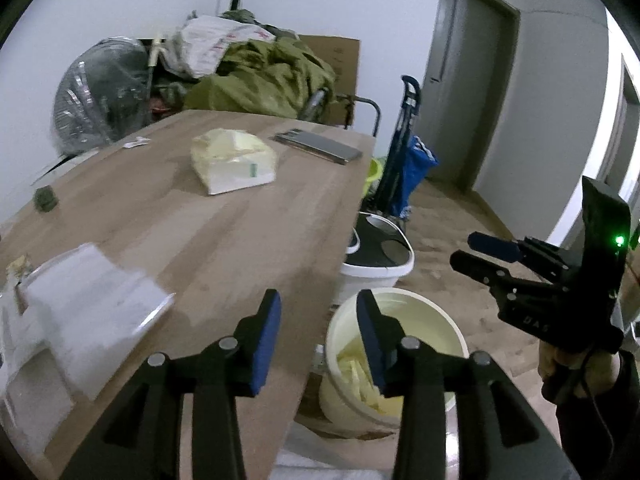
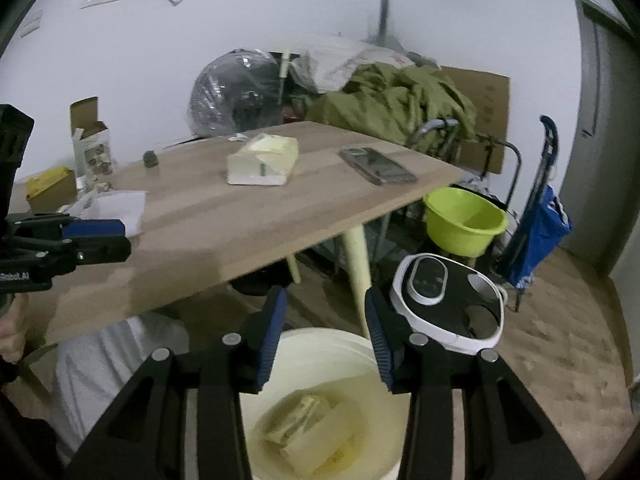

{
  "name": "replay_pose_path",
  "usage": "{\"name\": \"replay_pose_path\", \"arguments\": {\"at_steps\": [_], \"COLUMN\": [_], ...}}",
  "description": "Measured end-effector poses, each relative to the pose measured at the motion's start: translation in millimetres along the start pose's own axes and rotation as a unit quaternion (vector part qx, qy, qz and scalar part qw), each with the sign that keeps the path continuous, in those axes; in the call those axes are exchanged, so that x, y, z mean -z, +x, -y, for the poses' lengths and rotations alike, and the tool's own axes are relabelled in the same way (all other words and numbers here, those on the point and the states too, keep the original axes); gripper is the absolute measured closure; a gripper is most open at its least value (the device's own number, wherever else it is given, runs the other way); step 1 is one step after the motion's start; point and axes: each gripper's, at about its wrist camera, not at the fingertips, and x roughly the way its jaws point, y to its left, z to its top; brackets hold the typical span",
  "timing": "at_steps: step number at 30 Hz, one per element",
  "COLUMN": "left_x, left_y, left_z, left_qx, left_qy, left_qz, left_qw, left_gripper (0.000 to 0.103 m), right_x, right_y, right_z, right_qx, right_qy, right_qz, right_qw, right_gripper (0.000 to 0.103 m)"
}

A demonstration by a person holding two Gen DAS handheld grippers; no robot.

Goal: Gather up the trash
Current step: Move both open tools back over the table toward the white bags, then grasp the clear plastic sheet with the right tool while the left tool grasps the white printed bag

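My left gripper is open with nothing between its blue pads, hovering over the right edge of the wooden table and a cream bucket on the floor. Crumpled yellowish trash lies in that bucket. My right gripper, also open and empty, hangs above the same bucket, where yellowish wrappers rest at the bottom. Each gripper shows in the other's view: right gripper, left gripper. White papers and a pale tissue pack lie on the table.
On the table also sit a phone, a small dark item, a yellow box and an opened carton. The floor holds a white appliance with a black top, a green basin and a blue trolley bag.
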Motion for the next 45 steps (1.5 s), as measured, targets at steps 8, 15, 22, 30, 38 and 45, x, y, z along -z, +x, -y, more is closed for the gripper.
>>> {"name": "replay_pose_path", "arguments": {"at_steps": [8,15,22,30,38,45], "left_x": [6.5,16.0,24.2,35.2,45.4,55.5], "left_y": [-24.6,-46.4,-66.2,-85.7,-101.6,-116.6], "left_z": [-30.7,-58.0,-85.6,-114.7,-134.0,-148.2], "left_qx": [-0.034,-0.065,-0.099,-0.138,-0.163,-0.183], "left_qy": [-0.032,-0.059,-0.087,-0.117,-0.138,-0.157], "left_qz": [0.017,0.028,0.039,0.046,0.051,0.055], "left_qw": [0.9988,0.9958,0.9905,0.9824,0.9755,0.9689], "left_gripper": [0.061,0.060,0.059,0.058,0.058,0.058], "right_x": [-21.2,-34.8,-47.4,-55.9,-51.8,-49.9], "right_y": [18.5,32.9,46.3,59.8,72.6,83.5], "right_z": [-33.9,-63.7,-95.6,-129.3,-168.6,-201.5], "right_qx": [-0.036,-0.068,-0.100,-0.139,-0.185,-0.232], "right_qy": [-0.031,-0.053,-0.077,-0.099,-0.117,-0.115], "right_qz": [0.004,0.005,0.006,0.002,-0.019,-0.046], "right_qw": [0.999,0.996,0.992,0.985,0.976,0.965], "right_gripper": [0.061,0.061,0.061,0.061,0.051,0.037]}}
